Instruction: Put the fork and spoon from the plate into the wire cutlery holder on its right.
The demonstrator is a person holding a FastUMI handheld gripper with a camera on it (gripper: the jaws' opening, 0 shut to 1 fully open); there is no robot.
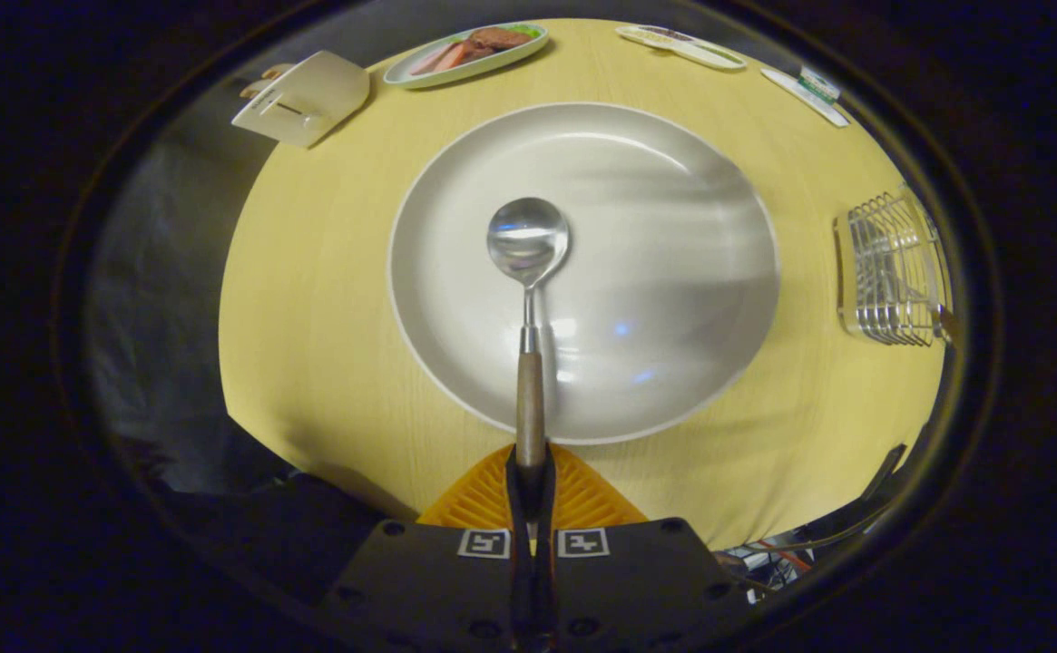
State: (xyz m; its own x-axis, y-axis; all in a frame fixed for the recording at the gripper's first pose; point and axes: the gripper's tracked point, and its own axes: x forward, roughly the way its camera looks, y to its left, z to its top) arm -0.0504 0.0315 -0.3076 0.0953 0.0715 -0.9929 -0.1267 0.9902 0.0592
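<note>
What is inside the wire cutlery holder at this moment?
A handle end pokes out at the wire cutlery holder's near corner; whether it is the fork cannot be told. The gripper is shut on the spoon over the plate.

Spoon over the plate, holder off to the right

The gripper (530,472) clamps the spoon (528,272) by its handle end, its bowl lying ahead over the plate (673,272) on the tabletop (310,317). The wire cutlery holder (891,272) stands right of the plate, apart from it. Beyond the plate sits a dish of food (466,53); left of that, a small stand (306,95).
</note>
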